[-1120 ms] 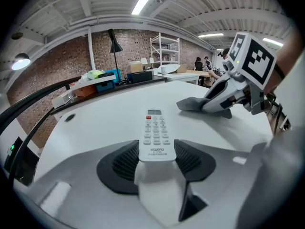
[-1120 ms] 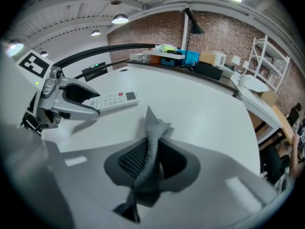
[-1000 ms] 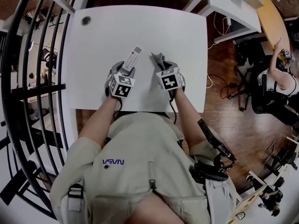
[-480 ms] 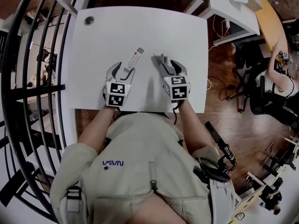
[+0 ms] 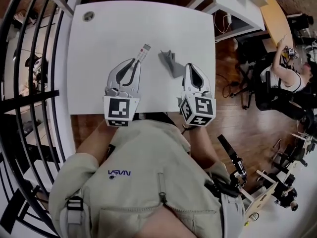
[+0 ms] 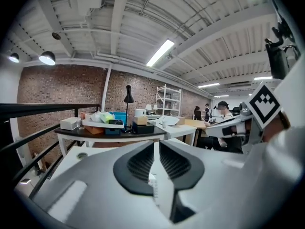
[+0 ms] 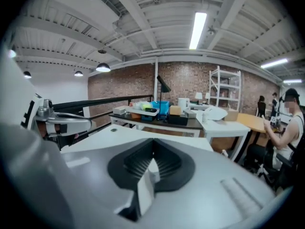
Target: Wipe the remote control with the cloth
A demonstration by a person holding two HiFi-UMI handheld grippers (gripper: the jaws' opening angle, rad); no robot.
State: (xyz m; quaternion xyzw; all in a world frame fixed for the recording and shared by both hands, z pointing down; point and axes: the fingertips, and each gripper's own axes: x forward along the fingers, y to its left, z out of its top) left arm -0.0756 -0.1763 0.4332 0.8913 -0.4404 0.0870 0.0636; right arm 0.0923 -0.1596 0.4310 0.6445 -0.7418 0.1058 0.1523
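Note:
The white remote control (image 5: pixel 143 51) lies on the white table (image 5: pixel 99 88), its near end hidden under my left gripper (image 5: pixel 132 63). That gripper hangs above it, and the head view does not show it touching. Its jaws have just been closing and now stand together with nothing between them, as the left gripper view (image 6: pixel 156 147) also shows. The grey cloth (image 5: pixel 171 63) lies crumpled just right of the remote. My right gripper (image 5: pixel 190 68) hovers by the cloth's near right edge, shut and empty (image 7: pixel 152 144).
A round cable hole (image 5: pixel 88 16) marks the table's far left corner. A black railing (image 5: pixel 29 83) runs along the left side. A cluttered desk (image 6: pixel 109 123) stands beyond the table, and a person (image 5: pixel 282 78) sits at the right over wooden floor.
Both grippers have lifted off the table toward the camera and drawn back a little. Their jaws stood open half a second ago and are now together. Remote and cloth stay on the table.

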